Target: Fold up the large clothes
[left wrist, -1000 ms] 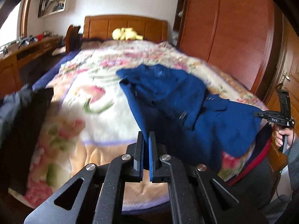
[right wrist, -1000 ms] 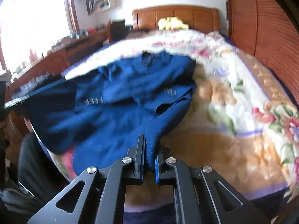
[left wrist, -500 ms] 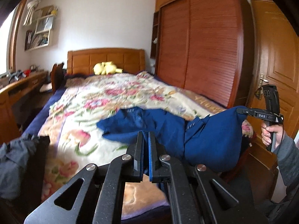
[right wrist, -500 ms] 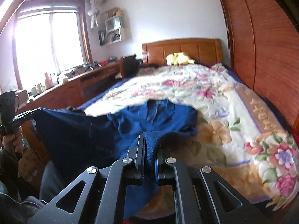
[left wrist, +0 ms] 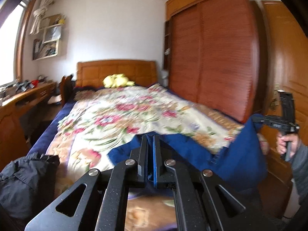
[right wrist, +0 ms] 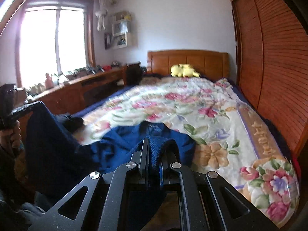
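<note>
A dark blue jacket (left wrist: 238,154) hangs at the foot of the bed, stretched between both grippers, its far part still lying on the floral blanket (left wrist: 119,115). My left gripper (left wrist: 150,137) is shut on one edge of the blue cloth. My right gripper (right wrist: 155,141) is shut on a fold of the jacket (right wrist: 123,140) that bulges over its fingers. In the left wrist view the right gripper (left wrist: 257,118) is at the far right, held by a hand, with the jacket corner in it. In the right wrist view the left gripper (right wrist: 35,104) is at the far left.
A yellow plush toy (left wrist: 117,80) lies by the wooden headboard (left wrist: 115,69). Dark clothes (left wrist: 23,181) are heaped at the bed's near left corner. A cluttered wooden desk (right wrist: 77,88) runs along the window side. A slatted wardrobe (left wrist: 211,57) and a door (left wrist: 288,57) stand on the other side.
Both grippers have risen and carried the jacket's near edge up off the bed. The jacket now hangs between them, with less of it spread on the blanket.
</note>
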Motion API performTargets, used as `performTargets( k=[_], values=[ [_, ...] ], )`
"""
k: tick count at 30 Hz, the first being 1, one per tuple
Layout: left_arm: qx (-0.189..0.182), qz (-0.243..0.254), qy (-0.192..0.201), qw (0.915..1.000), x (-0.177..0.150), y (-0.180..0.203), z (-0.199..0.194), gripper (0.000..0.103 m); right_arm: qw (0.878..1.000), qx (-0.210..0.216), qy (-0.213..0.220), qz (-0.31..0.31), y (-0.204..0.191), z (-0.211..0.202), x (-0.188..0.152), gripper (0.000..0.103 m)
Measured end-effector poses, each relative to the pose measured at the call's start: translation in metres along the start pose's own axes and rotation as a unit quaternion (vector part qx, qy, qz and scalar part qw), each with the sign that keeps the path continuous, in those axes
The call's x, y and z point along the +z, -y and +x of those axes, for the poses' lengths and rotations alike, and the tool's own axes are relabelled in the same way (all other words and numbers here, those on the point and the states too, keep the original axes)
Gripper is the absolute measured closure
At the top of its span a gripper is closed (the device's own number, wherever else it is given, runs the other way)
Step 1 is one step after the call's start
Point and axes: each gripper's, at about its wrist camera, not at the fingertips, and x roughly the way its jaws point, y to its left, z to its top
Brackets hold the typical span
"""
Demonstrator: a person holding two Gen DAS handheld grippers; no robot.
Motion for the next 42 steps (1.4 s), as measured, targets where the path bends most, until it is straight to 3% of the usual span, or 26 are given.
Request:
performTargets(
  k=[2,5,10,15,20,24,30,33,36,39,41,42],
  values=[
    [0.034,-0.002,-0.024,0.9991,-0.008,-0.01,0.029,0.099,1.0,-0.009,-0.019,-0.001,0.007,0.029,0.0,0.096],
    [0.041,-0.022,-0.053,0.9975,-0.018,-0.029,0.067,0.099,0.999,-0.016,-0.045,0.0,0.021,0.077,-0.002,0.096],
    [0.072,-0.013,-0.055,0.9958,-0.009,-0.043,0.1,0.099,0.998,-0.016,-0.063,-0.001,0.035,0.141,0.006,0.096],
    [0.1,-0.007,-0.045,0.9939,0.026,-0.061,0.141,0.099,0.998,-0.034,-0.055,-0.012,0.029,0.197,0.055,0.096],
    [0.143,-0.006,-0.033,0.9892,0.057,-0.083,0.179,0.099,0.997,-0.067,-0.016,0.033,0.055,0.242,0.1,0.096],
    [0.137,-0.016,-0.044,0.9894,0.064,-0.098,0.214,0.099,0.994,-0.095,-0.02,0.052,0.069,0.283,0.103,0.096],
    [0.103,-0.031,-0.097,0.9894,0.039,-0.1,0.267,0.099,0.988,-0.117,-0.1,0.003,0.047,0.348,0.055,0.096],
    [0.094,-0.035,-0.116,0.9882,0.019,-0.092,0.279,0.099,0.984,-0.12,-0.129,-0.016,0.034,0.36,0.038,0.091],
    [0.078,-0.019,-0.119,0.9897,0.004,-0.078,0.276,0.091,0.984,-0.12,-0.128,-0.024,0.024,0.362,0.038,0.089],
    [0.069,-0.001,-0.111,0.9914,-0.009,-0.064,0.267,0.078,0.985,-0.125,-0.122,-0.016,0.027,0.353,0.046,0.077],
    [0.05,-0.007,-0.095,0.9942,-0.018,-0.057,0.253,0.07,0.986,-0.123,-0.114,-0.012,0.027,0.342,0.049,0.061],
    [0.042,-0.012,-0.09,0.995,-0.021,-0.056,0.249,0.068,0.986,-0.123,-0.111,-0.01,0.026,0.333,0.05,0.058]
  ],
)
